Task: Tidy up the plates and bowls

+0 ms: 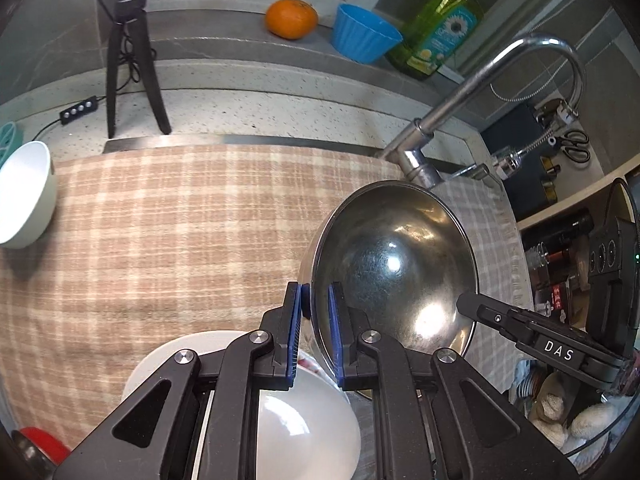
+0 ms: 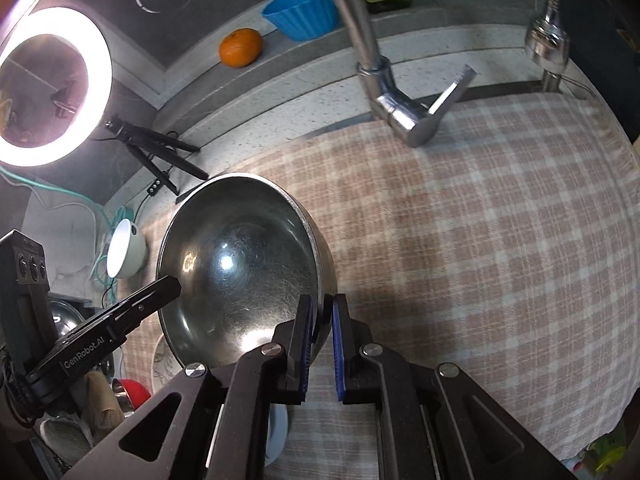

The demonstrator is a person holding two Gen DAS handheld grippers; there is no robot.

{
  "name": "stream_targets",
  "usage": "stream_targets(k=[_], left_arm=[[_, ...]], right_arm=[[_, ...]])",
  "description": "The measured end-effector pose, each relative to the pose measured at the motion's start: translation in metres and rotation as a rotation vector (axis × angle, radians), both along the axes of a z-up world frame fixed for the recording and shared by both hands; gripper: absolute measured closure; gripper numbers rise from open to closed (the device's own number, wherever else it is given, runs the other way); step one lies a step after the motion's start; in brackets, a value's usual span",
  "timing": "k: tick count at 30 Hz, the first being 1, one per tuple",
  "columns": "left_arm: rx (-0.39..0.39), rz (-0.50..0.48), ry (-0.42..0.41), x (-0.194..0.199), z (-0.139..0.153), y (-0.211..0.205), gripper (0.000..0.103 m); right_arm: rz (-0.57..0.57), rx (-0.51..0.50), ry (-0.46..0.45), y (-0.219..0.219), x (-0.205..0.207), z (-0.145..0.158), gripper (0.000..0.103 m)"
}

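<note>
A large steel bowl (image 1: 394, 264) is held up above the checked cloth (image 1: 180, 220), tilted so its hollow faces the cameras. My left gripper (image 1: 315, 300) is shut on its left rim. My right gripper (image 2: 321, 312) is shut on its right rim; the bowl fills the middle left of the right wrist view (image 2: 236, 264). The right gripper also shows at the right of the left wrist view (image 1: 464, 304). A white bowl (image 1: 304, 420) sits below the left gripper. Another white bowl (image 1: 24, 196) lies tilted at the cloth's far left, also in the right wrist view (image 2: 124, 254).
A chrome tap (image 1: 440, 136) rises behind the cloth, also in the right wrist view (image 2: 384, 92). On the back ledge are an orange (image 1: 291, 18), a blue cup (image 1: 362, 34) and a soap bottle (image 1: 444, 28). A tripod (image 1: 132, 64) stands back left. A red bowl (image 2: 134, 392) sits low left.
</note>
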State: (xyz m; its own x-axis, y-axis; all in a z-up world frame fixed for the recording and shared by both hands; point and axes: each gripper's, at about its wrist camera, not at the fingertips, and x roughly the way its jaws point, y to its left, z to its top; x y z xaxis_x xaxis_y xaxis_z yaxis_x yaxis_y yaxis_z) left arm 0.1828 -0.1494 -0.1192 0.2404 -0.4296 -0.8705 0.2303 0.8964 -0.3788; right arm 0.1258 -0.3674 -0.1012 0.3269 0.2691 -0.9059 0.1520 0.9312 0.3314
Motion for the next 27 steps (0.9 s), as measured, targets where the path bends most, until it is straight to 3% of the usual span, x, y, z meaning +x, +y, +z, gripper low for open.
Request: stream_targets(k=[10, 27], left_arm=[[0.028, -0.045, 0.054, -0.002, -0.021, -0.026, 0.092], [0.069, -0.068, 0.063, -0.002, -0.033, -0.036, 0.092]], right_arm=[[-0.039, 0.006, 0.040, -0.024, -0.008, -0.017, 0.094], [-0.045, -0.005, 0.067, -0.027, -0.003, -0.033, 0.094]])
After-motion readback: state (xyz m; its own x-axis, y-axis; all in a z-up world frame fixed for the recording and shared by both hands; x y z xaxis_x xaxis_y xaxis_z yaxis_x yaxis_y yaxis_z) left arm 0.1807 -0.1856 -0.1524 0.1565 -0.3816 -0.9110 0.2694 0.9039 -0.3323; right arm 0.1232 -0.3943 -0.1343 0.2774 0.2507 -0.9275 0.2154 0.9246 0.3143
